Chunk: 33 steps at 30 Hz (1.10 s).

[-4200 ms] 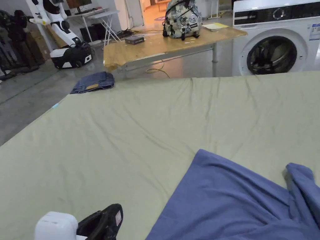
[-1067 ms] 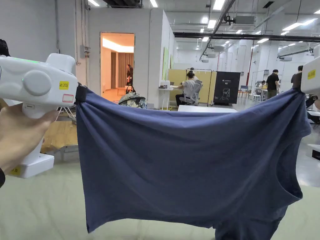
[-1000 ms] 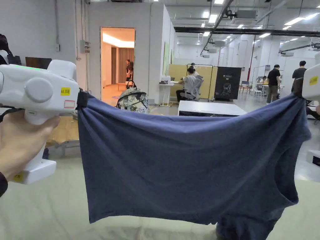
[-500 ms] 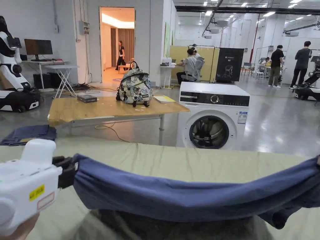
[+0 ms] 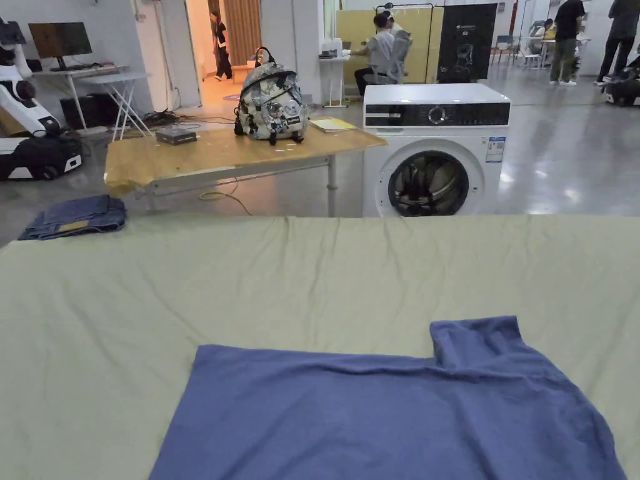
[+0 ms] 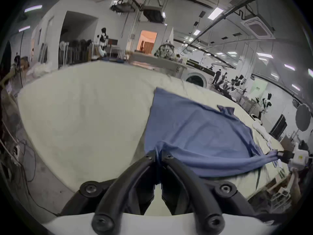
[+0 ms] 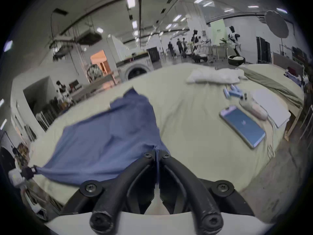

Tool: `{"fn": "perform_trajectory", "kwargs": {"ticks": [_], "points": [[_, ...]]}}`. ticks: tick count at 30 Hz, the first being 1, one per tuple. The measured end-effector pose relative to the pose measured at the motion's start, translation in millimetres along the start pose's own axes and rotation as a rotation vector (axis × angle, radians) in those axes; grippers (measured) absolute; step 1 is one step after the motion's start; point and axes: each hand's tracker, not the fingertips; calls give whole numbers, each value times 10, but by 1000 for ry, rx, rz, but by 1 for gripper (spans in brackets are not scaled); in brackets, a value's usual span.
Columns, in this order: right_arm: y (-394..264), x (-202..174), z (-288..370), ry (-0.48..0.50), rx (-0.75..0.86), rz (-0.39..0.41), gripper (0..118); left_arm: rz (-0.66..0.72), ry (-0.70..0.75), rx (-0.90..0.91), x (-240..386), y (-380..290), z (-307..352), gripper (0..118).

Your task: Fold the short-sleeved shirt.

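The soft blue short-sleeved cotton shirt (image 5: 387, 412) lies spread flat on the pale green bed sheet (image 5: 250, 281), low in the frame, one sleeve poking up at the right. The left hand-held gripper (image 6: 158, 155) pinches one near corner tight. The right hand-held gripper (image 7: 156, 154) pinches the other.

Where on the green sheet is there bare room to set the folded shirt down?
Free: the green sheet left of the blue shirt, and the strip between the shirt and the far edge by the washing machine. Crowded: right of the shirt, around the phone and white cloth.
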Motion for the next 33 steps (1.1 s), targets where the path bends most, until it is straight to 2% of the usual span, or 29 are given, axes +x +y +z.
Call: {"fn": "perform_trajectory", "kwargs": {"ticks": [2,3,5,6,8,9,11,14,17,18,19,20,21,22,27,30,32,33], "points": [[-144,37,-28,0,8,-3,5,-38,-26,-51,-29,-55,-51,0],[-168,57,-37,3,-34,5,22,-72,21,-64,-26,-72,-86,6],[-244,95,-28,-39,-43,17,71,-92,53,-99,-63,-60,-98,36],[-274,154,5,-42,-56,23,79,-34,16,-93,-86,-33,-51,53],[-315,215,99,-53,-48,32,78,45,-81,-32,-97,42,126,61],[-312,222,174,-69,-20,54,78,35,-83,6,-51,104,237,66],[-238,190,341,-118,36,40,78,-18,-49,89,70,262,463,73],[0,-59,566,-19,137,83,78,-129,-39,215,388,534,744,74],[280,-426,623,76,195,159,78,-203,-56,332,788,723,945,74],[340,-569,609,100,191,185,73,-230,-75,361,910,781,978,72],[409,-689,582,144,179,211,58,-232,-92,350,1014,826,983,67],[441,-790,565,173,197,233,36,-241,-119,344,1088,865,987,54],[466,-896,535,188,219,247,4,-255,-165,334,1155,895,982,24],[467,-996,491,190,231,253,0,-241,-163,336,1223,909,973,0],[499,-1242,302,184,218,291,0,-271,-138,314,1350,927,882,0],[503,-1208,273,224,206,262,0,-283,-121,316,1231,935,846,0],[483,-1191,278,209,207,254,0,-235,-116,236,1054,947,772,0],[463,-1144,276,209,201,252,0,-180,-117,144,908,946,701,8]]}}
